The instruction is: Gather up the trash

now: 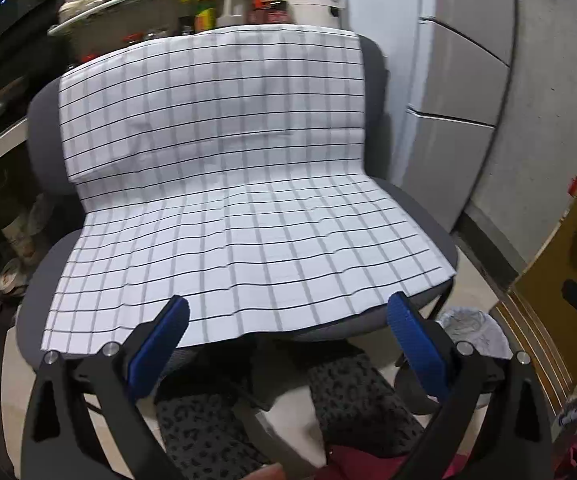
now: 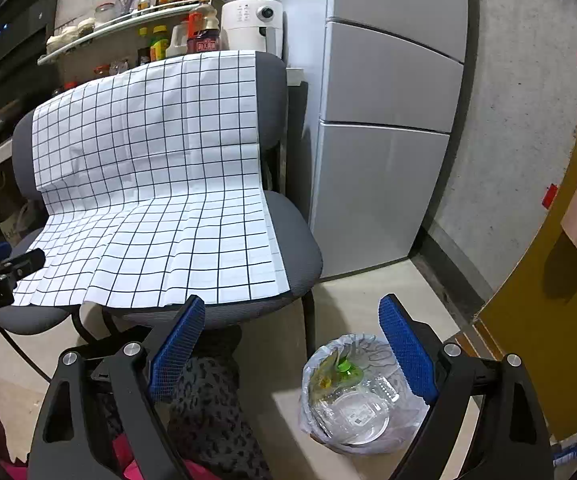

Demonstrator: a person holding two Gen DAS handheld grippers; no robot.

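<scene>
Grey padded chair [image 1: 404, 208] is being seen draped in a creased checked cloth [image 1: 216, 184]; the left gripper [image 1: 288, 344], jaws spread and empty, is being held over its front edge. Beside the chair, a bag-lined bin [image 2: 362, 396] holding a crumpled clear bottle [image 2: 348, 380] is being framed by the right gripper [image 2: 292, 354], spread wide, empty.

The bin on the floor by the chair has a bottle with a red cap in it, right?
Not quite. The bottle's cap is green, not red. The right wrist view shows it inside the bin on the floor by the chair.
</scene>
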